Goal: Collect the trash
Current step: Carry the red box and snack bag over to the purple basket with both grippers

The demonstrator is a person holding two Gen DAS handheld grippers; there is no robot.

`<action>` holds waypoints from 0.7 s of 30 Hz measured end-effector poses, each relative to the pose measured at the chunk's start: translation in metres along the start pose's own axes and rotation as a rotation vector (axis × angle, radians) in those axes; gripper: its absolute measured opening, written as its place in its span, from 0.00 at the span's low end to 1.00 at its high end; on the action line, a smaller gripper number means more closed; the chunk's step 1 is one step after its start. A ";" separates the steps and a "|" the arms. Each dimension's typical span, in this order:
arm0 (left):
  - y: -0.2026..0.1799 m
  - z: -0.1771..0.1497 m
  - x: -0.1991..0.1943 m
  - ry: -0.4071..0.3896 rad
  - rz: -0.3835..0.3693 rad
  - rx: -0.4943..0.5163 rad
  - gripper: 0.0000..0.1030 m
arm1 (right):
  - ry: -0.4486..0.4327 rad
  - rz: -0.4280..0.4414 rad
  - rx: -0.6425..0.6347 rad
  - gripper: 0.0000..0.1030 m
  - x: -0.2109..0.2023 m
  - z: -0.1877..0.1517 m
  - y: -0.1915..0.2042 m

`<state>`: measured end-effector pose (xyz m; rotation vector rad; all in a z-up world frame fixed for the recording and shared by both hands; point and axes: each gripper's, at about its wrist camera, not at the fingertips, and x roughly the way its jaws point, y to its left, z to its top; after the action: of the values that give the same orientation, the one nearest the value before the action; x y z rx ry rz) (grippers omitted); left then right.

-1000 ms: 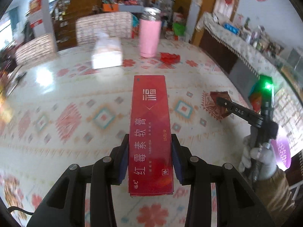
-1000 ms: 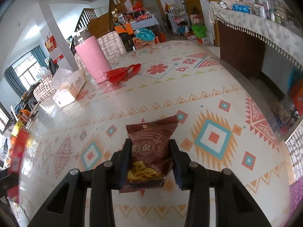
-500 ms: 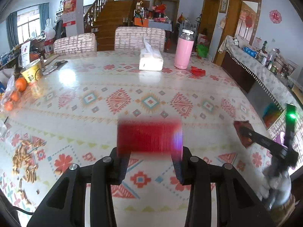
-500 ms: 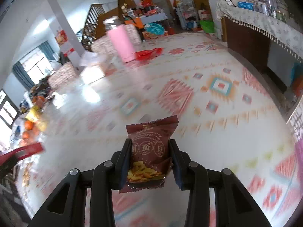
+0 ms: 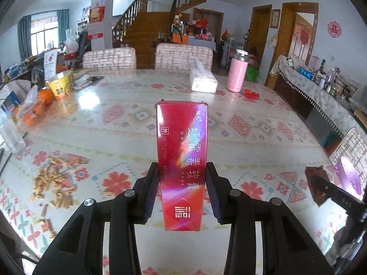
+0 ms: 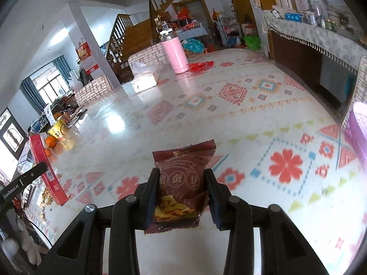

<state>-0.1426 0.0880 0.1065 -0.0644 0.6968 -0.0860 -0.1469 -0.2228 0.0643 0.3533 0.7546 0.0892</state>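
Observation:
My left gripper [image 5: 182, 190] is shut on a long red box [image 5: 181, 160] with white Chinese print and holds it upright above the patterned table [image 5: 128, 123]. My right gripper [image 6: 181, 197] is shut on a dark red snack packet [image 6: 182, 183] and holds it above the table's near edge. The right gripper and its packet show at the right edge of the left wrist view [image 5: 321, 183]. The red box shows at the left of the right wrist view [image 6: 47, 169]. A purple bin [image 6: 357, 128] stands at the table's right edge.
A pink flask [image 5: 236, 72], a tissue box [image 5: 203, 81] and a red wrapper [image 5: 251, 94] sit at the far side. Oranges [image 5: 44, 96] and a yellow cup [image 5: 60, 84] are at the left. Scattered shells [image 5: 52, 183] lie near left. Chairs [image 5: 181, 56] stand behind.
Both grippers have pulled back and risen from the table with their loads. The red box now stands the other way up in the left gripper. The purple bin has come closer on the right.

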 end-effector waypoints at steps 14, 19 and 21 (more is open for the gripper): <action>0.036 -0.002 0.016 0.018 -0.033 0.002 0.38 | -0.061 -0.065 -0.085 0.41 -0.031 -0.022 0.065; 0.031 0.001 0.013 0.002 -0.026 0.027 0.38 | -0.078 -0.061 -0.065 0.41 -0.036 -0.018 0.064; 0.029 0.001 0.010 -0.002 -0.022 0.030 0.38 | -0.078 -0.059 -0.063 0.41 -0.037 -0.017 0.062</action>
<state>-0.1321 0.1162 0.0983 -0.0433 0.6927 -0.1173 -0.1819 -0.1671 0.0986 0.2732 0.6831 0.0430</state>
